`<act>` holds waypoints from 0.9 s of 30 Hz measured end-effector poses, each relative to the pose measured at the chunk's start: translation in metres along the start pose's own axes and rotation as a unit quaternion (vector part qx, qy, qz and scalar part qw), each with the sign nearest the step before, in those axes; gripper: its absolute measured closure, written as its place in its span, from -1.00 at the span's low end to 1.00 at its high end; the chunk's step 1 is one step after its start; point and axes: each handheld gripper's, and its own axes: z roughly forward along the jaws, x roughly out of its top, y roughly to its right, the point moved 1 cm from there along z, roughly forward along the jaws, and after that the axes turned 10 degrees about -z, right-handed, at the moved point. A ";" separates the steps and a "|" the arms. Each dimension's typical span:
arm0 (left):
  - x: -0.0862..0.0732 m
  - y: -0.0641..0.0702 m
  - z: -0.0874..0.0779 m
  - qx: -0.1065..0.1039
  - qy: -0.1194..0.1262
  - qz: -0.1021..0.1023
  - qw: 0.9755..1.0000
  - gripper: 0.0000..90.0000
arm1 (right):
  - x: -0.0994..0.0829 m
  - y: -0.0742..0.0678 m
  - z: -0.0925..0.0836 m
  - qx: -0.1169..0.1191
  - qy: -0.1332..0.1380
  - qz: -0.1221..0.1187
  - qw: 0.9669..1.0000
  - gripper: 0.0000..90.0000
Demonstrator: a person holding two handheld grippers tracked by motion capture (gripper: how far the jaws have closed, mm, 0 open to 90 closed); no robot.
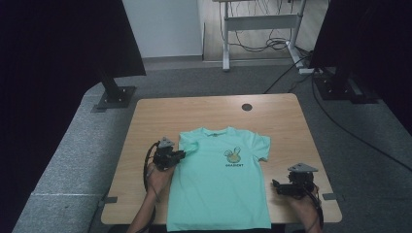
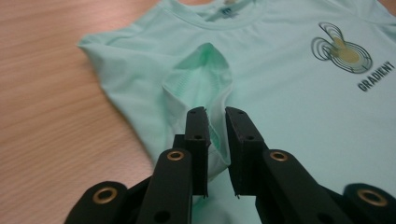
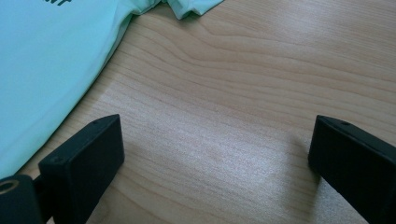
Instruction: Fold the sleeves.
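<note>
A mint-green t-shirt (image 1: pixel 218 189) with a small yellow print and the word GRADIENT lies face up on the wooden table (image 1: pixel 272 121), its hem at the near edge. My left gripper (image 1: pixel 181 155) is at the shirt's left sleeve. In the left gripper view (image 2: pixel 217 122) its jaws pinch a raised fold of the sleeve (image 2: pixel 201 70) between them. My right gripper (image 1: pixel 276 186) rests near the table's right front corner, beside the shirt's right edge. In the right gripper view (image 3: pixel 215 137) its jaws stand wide apart over bare wood, with the shirt (image 3: pixel 42 56) off to the left.
A round cable hole (image 1: pixel 247 107) sits near the table's far edge. Black stand bases (image 1: pixel 115 94) flank the table on the grey carpet, at the left and at the right (image 1: pixel 335 85). A desk frame with cables (image 1: pixel 262 34) stands behind.
</note>
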 end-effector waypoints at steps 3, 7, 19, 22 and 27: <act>-0.005 0.008 0.003 -0.005 -0.008 0.011 1.000 0.69 | 0.000 0.000 0.000 0.000 0.000 0.000 1.000 -0.94; -0.009 0.019 0.001 -0.009 -0.013 0.025 1.000 0.59 | 0.000 0.000 0.000 0.000 0.000 0.000 1.000 -0.94; 0.005 -0.005 -0.011 0.045 0.025 0.009 0.999 0.30 | 0.000 0.000 0.000 0.000 0.000 0.000 1.000 -0.94; 0.006 -0.018 -0.007 0.063 0.030 -0.007 0.998 0.19 | 0.000 0.000 0.000 0.000 0.000 0.000 1.000 -0.94; 0.009 -0.029 0.001 0.079 0.027 -0.023 0.996 0.06 | 0.000 0.000 0.000 0.000 0.000 0.000 1.000 -0.94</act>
